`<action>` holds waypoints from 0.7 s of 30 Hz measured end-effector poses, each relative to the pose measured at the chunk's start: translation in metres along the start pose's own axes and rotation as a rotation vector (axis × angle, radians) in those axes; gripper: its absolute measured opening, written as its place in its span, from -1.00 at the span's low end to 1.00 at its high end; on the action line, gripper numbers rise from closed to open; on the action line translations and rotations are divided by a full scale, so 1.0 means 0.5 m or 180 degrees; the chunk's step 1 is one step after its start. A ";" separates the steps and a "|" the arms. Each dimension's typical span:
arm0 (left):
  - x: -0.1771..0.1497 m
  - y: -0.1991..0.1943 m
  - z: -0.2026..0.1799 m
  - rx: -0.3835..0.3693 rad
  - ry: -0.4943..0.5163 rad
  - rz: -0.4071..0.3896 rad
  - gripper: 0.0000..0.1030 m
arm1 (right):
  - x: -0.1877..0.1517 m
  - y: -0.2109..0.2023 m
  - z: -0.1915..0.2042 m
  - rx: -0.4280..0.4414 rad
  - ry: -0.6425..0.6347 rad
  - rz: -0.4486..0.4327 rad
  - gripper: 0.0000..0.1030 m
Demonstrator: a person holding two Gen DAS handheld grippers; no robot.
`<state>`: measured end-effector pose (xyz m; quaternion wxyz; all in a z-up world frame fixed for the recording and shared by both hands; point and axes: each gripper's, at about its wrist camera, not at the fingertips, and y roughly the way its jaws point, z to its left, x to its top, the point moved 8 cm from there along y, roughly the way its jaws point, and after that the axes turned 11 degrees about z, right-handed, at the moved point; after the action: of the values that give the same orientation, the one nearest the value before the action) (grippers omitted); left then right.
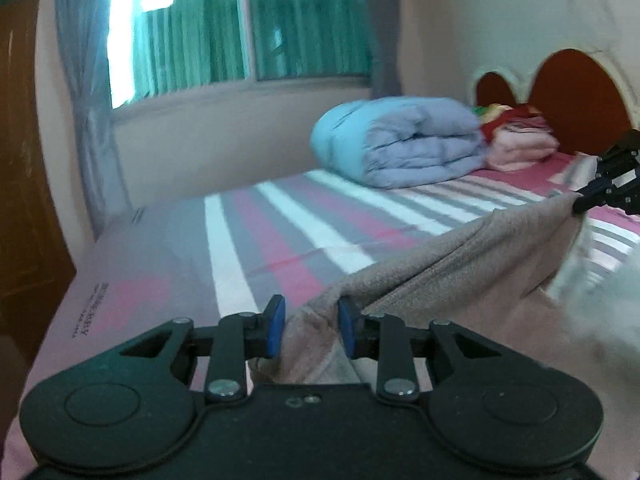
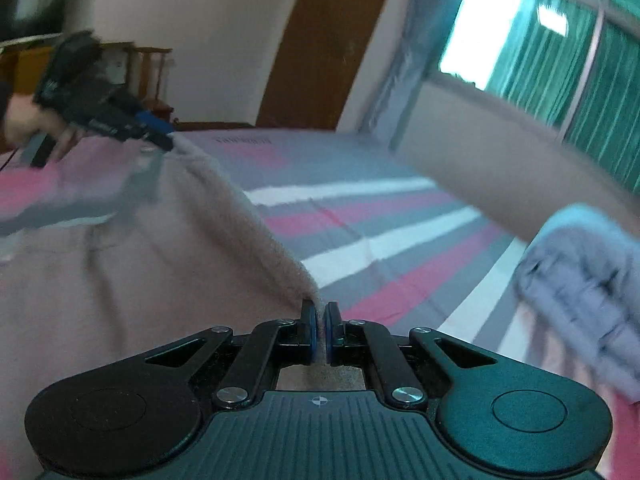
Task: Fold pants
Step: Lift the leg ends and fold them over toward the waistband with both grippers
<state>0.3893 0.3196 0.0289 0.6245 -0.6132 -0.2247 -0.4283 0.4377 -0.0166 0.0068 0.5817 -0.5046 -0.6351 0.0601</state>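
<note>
Left gripper (image 1: pixel 311 326) clamped on bunched beige pants (image 1: pixel 460 260), right gripper (image 2: pixel 320 334) pinching their far edge, fabric stretched between both, striped bed (image 1: pixel 280 216) beyond

You are holding the pants (image 1: pixel 460 256) stretched between your two tools above the bed (image 1: pixel 248 232), the left tool (image 1: pixel 310 330) at one corner and the right tool (image 2: pixel 320 332) at the other. Behind them a folded duvet (image 1: pixel 404 140) is lying on the bed, beside a pile of clothes (image 1: pixel 520 144) before the headboard (image 1: pixel 576 92).
</note>
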 end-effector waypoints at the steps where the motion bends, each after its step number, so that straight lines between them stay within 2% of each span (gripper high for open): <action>1: -0.014 -0.028 -0.020 -0.0003 0.0038 -0.0025 -0.62 | -0.007 -0.027 0.024 -0.0034 -0.0049 -0.0023 -0.93; 5: -0.096 -0.102 -0.082 -0.0026 -0.0049 -0.0059 -0.62 | -0.070 -0.114 0.150 -0.0089 -0.0173 -0.0033 -0.93; 8: -0.189 -0.122 -0.120 -0.0034 -0.0282 0.0076 -0.62 | -0.143 -0.133 0.255 -0.0076 -0.0188 0.0066 -0.93; 10: -0.257 -0.112 -0.145 0.0002 -0.0490 0.0313 -0.38 | -0.199 -0.122 0.316 -0.0029 -0.0081 0.0192 -0.93; 11: -0.285 -0.106 -0.151 0.0069 -0.0626 0.0444 -0.20 | -0.229 -0.110 0.342 -0.0053 -0.0019 0.0298 -0.91; 13: -0.320 -0.118 -0.161 0.0198 -0.0791 0.0537 -0.13 | -0.271 -0.095 0.378 -0.0037 0.0172 0.0452 -0.87; 14: -0.332 -0.132 -0.162 0.0318 -0.0949 0.0561 -0.15 | -0.279 -0.102 0.383 -0.0039 0.0294 0.0410 -0.87; 15: -0.336 -0.146 -0.156 0.0340 -0.1114 0.0527 -0.14 | -0.284 -0.118 0.378 -0.0061 0.0525 0.0336 -0.82; 17: -0.328 -0.177 -0.157 0.0314 -0.1457 0.0357 -0.08 | -0.293 -0.147 0.349 -0.0044 0.1018 0.0211 -0.35; 18: -0.317 -0.187 -0.162 0.0268 -0.1601 0.0279 0.01 | -0.296 -0.160 0.329 -0.0032 0.1278 0.0132 0.04; 19: -0.310 -0.193 -0.162 0.0212 -0.1791 0.0218 0.06 | -0.297 -0.170 0.310 -0.0015 0.1491 0.0055 0.12; 20: -0.302 -0.192 -0.164 0.0099 -0.2028 0.0169 0.15 | -0.300 -0.176 0.287 0.0019 0.1711 -0.0001 0.12; 21: -0.295 -0.184 -0.168 -0.0098 -0.2253 0.0133 0.15 | -0.302 -0.175 0.260 0.0041 0.1943 -0.0013 0.12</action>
<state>0.2155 0.2884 -0.0496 0.5072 -0.7374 -0.4082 -0.1798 0.2559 -0.0998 -0.0786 0.7489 -0.4944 -0.4316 -0.0915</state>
